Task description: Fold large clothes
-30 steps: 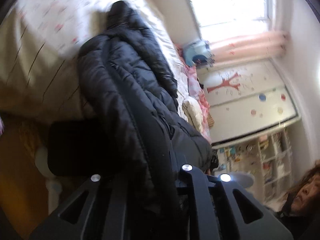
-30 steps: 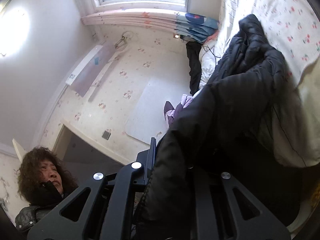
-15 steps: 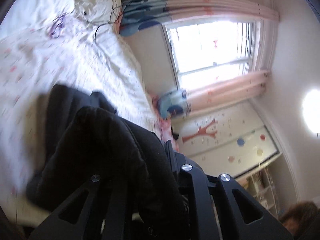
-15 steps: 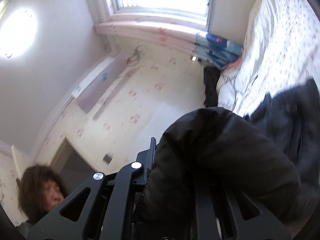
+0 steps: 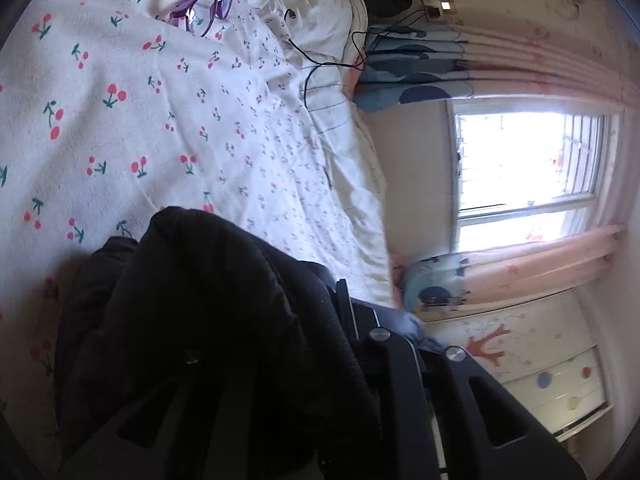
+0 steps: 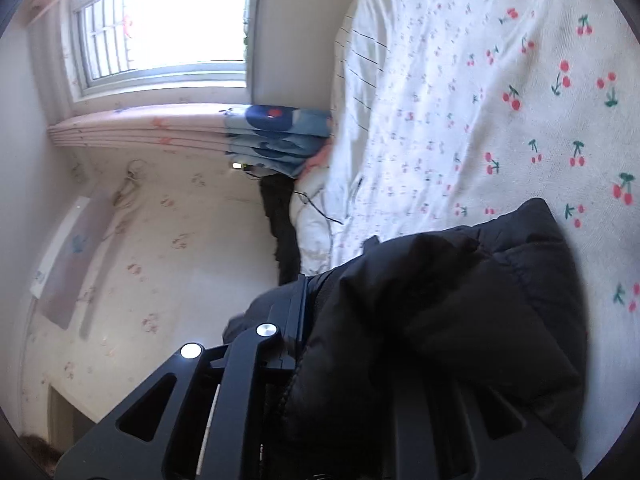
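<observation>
A black puffer jacket (image 5: 208, 320) is bunched over my left gripper (image 5: 304, 312), which is shut on its fabric just above the cherry-print bed sheet (image 5: 140, 128). The same jacket (image 6: 460, 320) drapes over my right gripper (image 6: 340, 300), also shut on it, low over the sheet (image 6: 500, 100). The fingertips of both grippers are mostly hidden by the padded cloth.
Purple glasses (image 5: 204, 6) lie on the sheet near a white pillow (image 5: 320, 8) with a black cable (image 5: 320, 68). A dark garment (image 6: 282, 224) hangs at the bed's edge. A window (image 5: 528, 164) with pink curtains and a painted dresser (image 5: 540, 368) stand beside the bed.
Both grippers have swung the jacket forward over the bed and lowered it toward the sheet. The jacket was hanging long; now it is bunched near the sheet. The person is out of view.
</observation>
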The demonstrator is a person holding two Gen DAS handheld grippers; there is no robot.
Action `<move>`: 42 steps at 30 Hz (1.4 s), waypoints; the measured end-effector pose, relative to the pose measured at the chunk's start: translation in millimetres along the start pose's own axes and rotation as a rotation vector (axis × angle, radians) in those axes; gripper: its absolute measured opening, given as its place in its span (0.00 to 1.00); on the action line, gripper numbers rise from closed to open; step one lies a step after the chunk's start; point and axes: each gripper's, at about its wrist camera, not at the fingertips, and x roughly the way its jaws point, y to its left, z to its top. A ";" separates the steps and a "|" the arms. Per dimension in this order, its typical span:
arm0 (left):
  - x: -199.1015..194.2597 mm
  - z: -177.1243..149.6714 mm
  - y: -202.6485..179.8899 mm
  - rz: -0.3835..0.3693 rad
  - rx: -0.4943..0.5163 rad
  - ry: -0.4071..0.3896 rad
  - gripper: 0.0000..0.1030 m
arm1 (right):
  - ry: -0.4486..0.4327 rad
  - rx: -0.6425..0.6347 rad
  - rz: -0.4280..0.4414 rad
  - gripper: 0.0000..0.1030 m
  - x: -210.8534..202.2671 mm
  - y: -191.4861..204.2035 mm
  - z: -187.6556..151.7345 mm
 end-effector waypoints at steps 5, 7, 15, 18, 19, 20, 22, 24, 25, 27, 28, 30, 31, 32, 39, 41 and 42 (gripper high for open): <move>-1.5 2.8 -9.0 0.021 -0.023 0.009 0.28 | 0.020 0.046 -0.022 0.30 3.7 -8.1 6.2; -11.0 3.4 -17.4 -0.017 -0.041 -0.005 0.52 | 0.008 0.071 0.015 0.50 -2.7 -4.1 7.7; -59.0 -4.2 -77.5 -0.189 0.039 -0.117 0.82 | 0.028 -0.306 -0.094 0.88 -22.7 105.8 -19.8; -49.1 -21.4 -108.5 -0.214 0.185 -0.042 0.83 | 0.056 -0.508 -0.216 0.92 -4.4 146.0 -41.5; -38.4 -30.8 -120.2 -0.208 0.243 0.018 0.83 | 0.103 -0.591 -0.286 0.92 13.4 157.9 -52.2; -29.1 -38.8 -126.8 -0.195 0.282 0.063 0.83 | 0.141 -0.639 -0.335 0.92 26.3 162.4 -60.1; -0.4 -62.9 -139.4 -0.123 0.385 0.187 0.83 | 0.219 -0.724 -0.443 0.92 58.5 164.3 -74.3; 21.2 -78.2 -139.6 -0.050 0.440 0.242 0.83 | 0.295 -0.790 -0.558 0.92 99.8 154.4 -84.2; 35.5 -84.2 -135.5 0.008 0.453 0.267 0.83 | 0.323 -0.810 -0.609 0.92 119.4 145.3 -85.4; 51.9 -86.2 -125.9 0.084 0.451 0.283 0.83 | 0.358 -0.820 -0.684 0.92 145.4 119.3 -84.9; 58.5 -84.2 -121.5 0.106 0.452 0.280 0.83 | 0.371 -0.803 -0.714 0.92 160.3 104.1 -79.6; 64.6 -74.2 -114.5 0.133 0.440 0.262 0.83 | 0.381 -0.770 -0.730 0.92 177.5 83.2 -70.4; 65.9 -68.0 -113.1 0.137 0.430 0.252 0.83 | 0.384 -0.764 -0.741 0.92 189.7 76.0 -65.5; 67.4 -61.8 -110.9 0.141 0.415 0.237 0.83 | 0.388 -0.761 -0.750 0.93 199.1 70.8 -61.0; 43.8 -53.1 -121.1 0.143 0.397 0.127 0.87 | 0.411 -0.781 -0.824 0.93 226.3 69.7 -57.4; 49.3 -52.7 -118.5 0.187 0.414 0.114 0.89 | 0.361 -0.828 -0.807 0.93 220.0 83.8 -56.3; 54.7 -51.7 -113.3 0.201 0.406 0.121 0.89 | 0.355 -0.841 -0.819 0.93 221.1 86.8 -54.9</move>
